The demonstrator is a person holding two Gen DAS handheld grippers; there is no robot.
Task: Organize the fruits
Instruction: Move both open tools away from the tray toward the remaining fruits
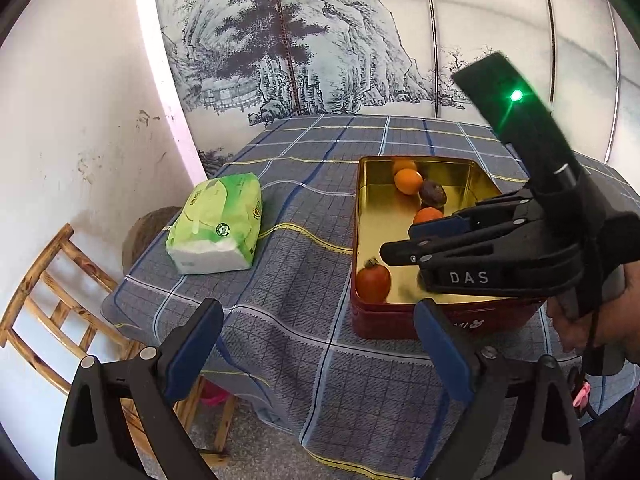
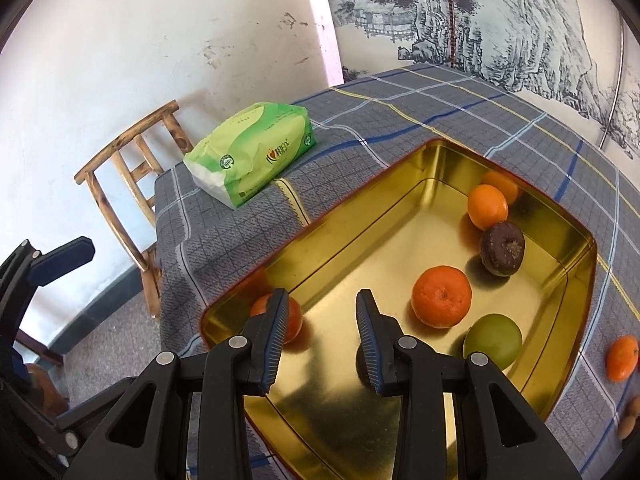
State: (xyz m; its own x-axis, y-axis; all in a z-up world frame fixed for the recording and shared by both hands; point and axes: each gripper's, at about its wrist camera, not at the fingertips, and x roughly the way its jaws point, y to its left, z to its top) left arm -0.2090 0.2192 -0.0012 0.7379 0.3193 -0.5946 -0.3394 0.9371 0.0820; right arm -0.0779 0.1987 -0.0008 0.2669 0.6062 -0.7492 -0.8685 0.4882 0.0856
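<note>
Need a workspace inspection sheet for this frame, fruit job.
Surface: checked tablecloth, no spills seen.
Job's things: gold tin holds two oranges, a dark fruit, a green fruit and a red fruit; loose orange outside on the cloth.
Clutter: tissue pack.
Grippers: left gripper wide open, empty; right gripper over the tin, fingers narrowly apart, nothing between.
Cables: thin black cord by the right gripper.
Surroundings: wooden chair, ink-landscape panel.
</note>
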